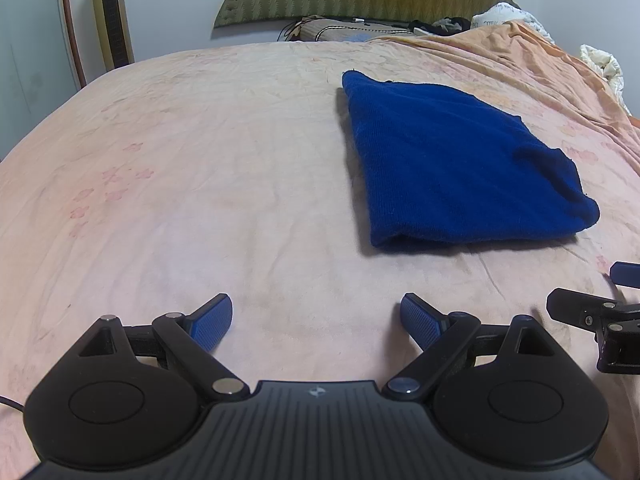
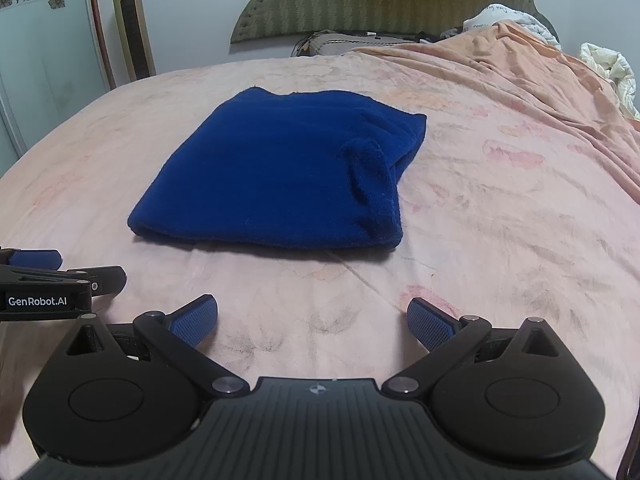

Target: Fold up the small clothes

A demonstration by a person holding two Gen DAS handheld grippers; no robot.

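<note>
Resting folded – blue garment (image 2: 276, 176) on bed (image 2: 500, 220)

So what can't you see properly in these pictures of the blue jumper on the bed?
- Blue garment: folded over itself in both views, so its sleeves and inner layers are hidden.
- Right gripper: cut off by the left wrist view's right edge.
- Clutter by the headboard: too small to identify.
- White bundle: cut off by the right wrist view's edge.
</note>
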